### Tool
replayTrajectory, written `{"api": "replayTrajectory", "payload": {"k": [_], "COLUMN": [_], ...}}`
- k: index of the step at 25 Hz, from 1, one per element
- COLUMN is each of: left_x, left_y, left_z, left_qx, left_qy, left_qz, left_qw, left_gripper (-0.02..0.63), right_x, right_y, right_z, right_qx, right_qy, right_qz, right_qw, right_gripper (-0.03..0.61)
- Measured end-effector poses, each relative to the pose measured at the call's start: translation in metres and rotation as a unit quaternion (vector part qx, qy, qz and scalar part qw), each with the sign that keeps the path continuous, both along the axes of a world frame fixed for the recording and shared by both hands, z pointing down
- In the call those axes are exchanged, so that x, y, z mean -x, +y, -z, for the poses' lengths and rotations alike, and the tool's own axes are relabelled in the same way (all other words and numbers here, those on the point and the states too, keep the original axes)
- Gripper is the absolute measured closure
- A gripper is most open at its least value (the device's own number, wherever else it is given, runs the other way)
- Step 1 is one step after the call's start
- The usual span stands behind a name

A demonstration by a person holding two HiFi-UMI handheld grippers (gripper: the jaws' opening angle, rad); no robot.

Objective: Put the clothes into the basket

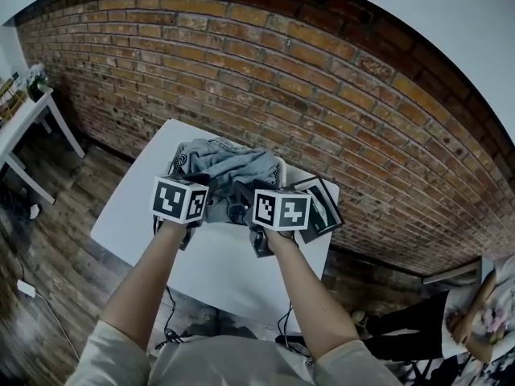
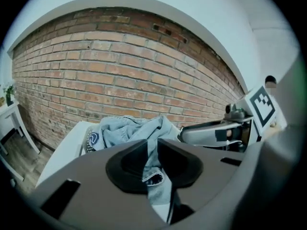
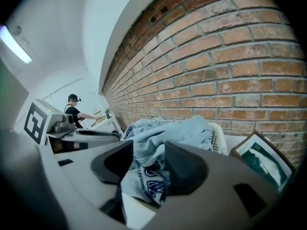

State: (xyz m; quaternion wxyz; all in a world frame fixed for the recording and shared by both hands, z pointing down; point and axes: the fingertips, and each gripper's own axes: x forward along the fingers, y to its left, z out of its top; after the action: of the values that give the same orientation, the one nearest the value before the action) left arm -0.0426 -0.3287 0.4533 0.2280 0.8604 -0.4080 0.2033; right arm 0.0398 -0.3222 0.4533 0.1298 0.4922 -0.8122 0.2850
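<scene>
Head view shows a square white table [image 1: 137, 215] against a red brick wall [image 1: 282, 79], and at the table's far side a white perforated plastic laundry basket [image 1: 279, 168] heaped with a pile of pale blue-grey clothes [image 1: 229, 167]. Both grippers are at the basket's near side, close together, each topped by its black-and-white marker cube. The left gripper [image 1: 195, 209] has its jaws drawn nearly together on a fold of pale blue denim-like cloth [image 2: 154, 169]; in the left gripper view the fabric is pinched between the dark pads and its hem hangs out below them, while the rest runs up into the heap. The right gripper [image 1: 251, 210] has its jaws somewhat wider but pressed against a bunched grey-blue garment with dark blue lettering [image 3: 149, 178], which fills the gap between them and joins the same pile. Right gripper view shows the basket's rim [image 3: 218, 135] just behind that garment. A dark-framed picture with a green print [image 1: 322, 207] lies on the table just beside the basket, at the person's right. A distant person [image 3: 74, 110] stands far down the wall.
</scene>
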Motion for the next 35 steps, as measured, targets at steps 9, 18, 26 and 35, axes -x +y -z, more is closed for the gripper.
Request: {"api": "replayTrajectory", "payload": {"k": [9,18,26,35], "left_x": [-0.026,-0.017,-0.013,-0.026], "left_y": [0.031,0.075,0.127,0.175], "left_z": [0.026,0.082,0.127,0.152], "left_qx": [-0.101,-0.189,-0.253,-0.277], "left_qy": [-0.001,0.008,-0.002,0.014], "left_qz": [-0.022,0.010,0.010,0.002], "left_qw": [0.9946,0.9820,0.9674,0.9609], "left_gripper": [0.606,0.606,0.606,0.606], "right_x": [0.004,0.005,0.006,0.008], "right_y": [0.023,0.063,0.114,0.160], "right_z": [0.021,0.084,0.118,0.132], "right_qx": [-0.091,-0.194,-0.238,-0.259], "right_qy": [0.051,0.066,0.069,0.063], "right_qz": [0.005,-0.023,-0.023,-0.023], "right_qw": [0.995,0.978,0.968,0.963], "right_gripper": [0.571,0.572,0.572,0.572]}}
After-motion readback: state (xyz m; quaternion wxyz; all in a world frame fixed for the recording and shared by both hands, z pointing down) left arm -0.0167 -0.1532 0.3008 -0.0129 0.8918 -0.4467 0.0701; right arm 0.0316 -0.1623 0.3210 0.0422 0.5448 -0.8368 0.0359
